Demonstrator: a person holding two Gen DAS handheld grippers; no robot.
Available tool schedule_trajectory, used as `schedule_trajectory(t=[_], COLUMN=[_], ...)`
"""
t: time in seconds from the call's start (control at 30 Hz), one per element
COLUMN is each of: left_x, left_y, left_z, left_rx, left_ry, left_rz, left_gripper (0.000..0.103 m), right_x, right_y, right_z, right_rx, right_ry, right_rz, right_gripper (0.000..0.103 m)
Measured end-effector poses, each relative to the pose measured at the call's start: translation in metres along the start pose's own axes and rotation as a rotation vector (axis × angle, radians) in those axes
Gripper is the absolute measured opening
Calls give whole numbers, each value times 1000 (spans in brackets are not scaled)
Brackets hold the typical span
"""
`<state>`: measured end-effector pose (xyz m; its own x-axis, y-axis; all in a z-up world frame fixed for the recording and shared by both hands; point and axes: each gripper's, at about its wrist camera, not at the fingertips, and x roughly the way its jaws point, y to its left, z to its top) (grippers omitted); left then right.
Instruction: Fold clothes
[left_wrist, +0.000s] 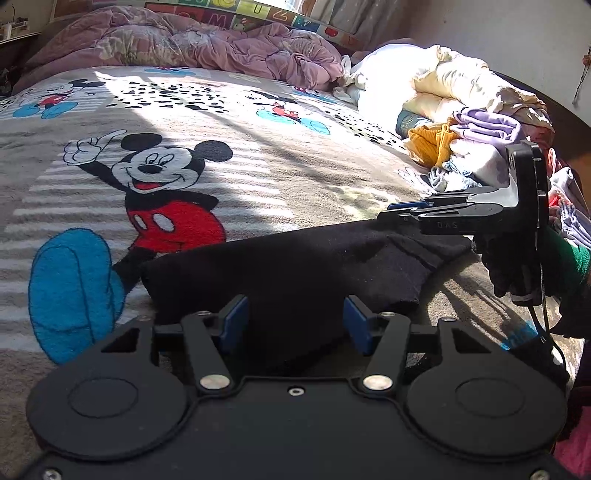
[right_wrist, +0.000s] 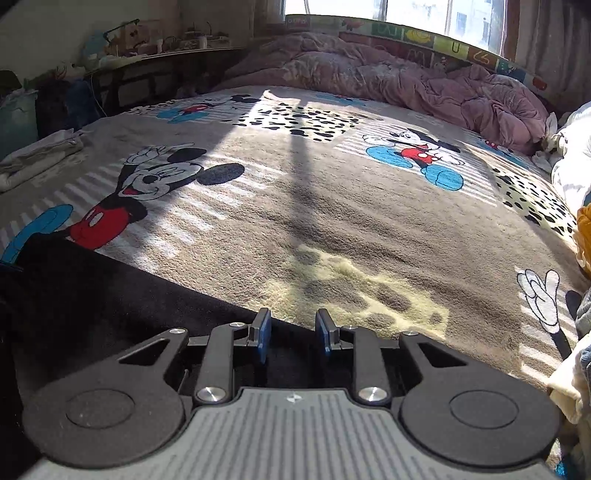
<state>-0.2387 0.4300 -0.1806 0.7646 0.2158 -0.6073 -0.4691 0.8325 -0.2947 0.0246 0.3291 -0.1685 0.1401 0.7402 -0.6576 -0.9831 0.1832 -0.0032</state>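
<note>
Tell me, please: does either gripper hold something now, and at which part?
Nothing is held. Both the left gripper and the right gripper have open jaws above the black garment, with no cloth pinched between them.

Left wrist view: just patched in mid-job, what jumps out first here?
The big Mickey Mouse print on the grey bed blanket grabs the eye, left of centre in sunlight. A black garment lies across the near edge, with the left gripper open over it and the right gripper at its right end. A jumbled clothes pile sits far right.
</note>
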Motion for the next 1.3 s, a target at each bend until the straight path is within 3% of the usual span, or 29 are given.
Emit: schedule_trajectory(t=[0.1, 0.17, 0.2, 0.3, 0.4, 0.53, 0.6, 0.63, 0.7, 0.77, 0.83, 0.93, 0.97, 1.03, 1.07, 1.13, 1.2, 1.3], left_x=[5, 0, -3, -11, -11, -10, -11, -12, -16, -19, -21, -22, -22, -27, -30, -36, -42, -49], left_y=[0, -2, -1, 1, 2, -3, -6, -8, -8, -5, -3, -3, -4, -6, -7, -10, -18, -35], left_z=[0, -2, -2, -5, -6, -6, -8, -9, -11, -12, -13, -14, -14, -17, -18, -21, -24, -30], left_rx=[-11, -8, -8, -17, -22, -13, -5, -1, 1, -6, -15, -25, -28, -35, -37, -32, -6, 54], left_ry=[11, 3, -2, -11, -9, -7, -8, -8, -9, -12, -15, -16, -16, -20, -23, -26, -36, -28], left_rz=[6, -2, -6, -9, -11, -23, -24, -25, -27, -25, -24, -24, -22, -26, -31, -39, -67, -93], left_gripper=[57, 57, 57, 57, 57, 57, 57, 57, 57, 57, 57, 57, 57, 57, 57, 57, 57, 57], right_x=[16, 23, 21, 8, -15, -49, -43, -39, -37, -43, -53, -70, -67, -52, -55, -65, -78, -100], right_y=[23, 24, 16, -14, -52, -50, -31, -29, -44, -75, -84, -73, -68, -70, -79, -94, -94, -95], right_z=[-7, -8, -5, -10, -27, -48, -55, -58, -58, -57, -58, -62, -64, -71, -72, -72, -72, -73], right_rx=[-110, -127, -97, -105, -42, 16, -50, -74, -36, 76, 74, 52, 32, 16, 82, 177, 156, 255], right_ry=[45, 42, 43, 51, 53, -8, 42, 64, 63, 67, 52, -13, 9, 129, 120, 104, 86, 24], right_rz=[-28, -72, -106, -251, -319, -227, -155, -170, -228, -301, -362, -321, -298, -383, -382, -406, -472, -379], right_gripper=[25, 30, 43, 42, 41, 41, 38, 40, 61, 60, 47, 46, 45, 51, 53, 47, 48, 45])
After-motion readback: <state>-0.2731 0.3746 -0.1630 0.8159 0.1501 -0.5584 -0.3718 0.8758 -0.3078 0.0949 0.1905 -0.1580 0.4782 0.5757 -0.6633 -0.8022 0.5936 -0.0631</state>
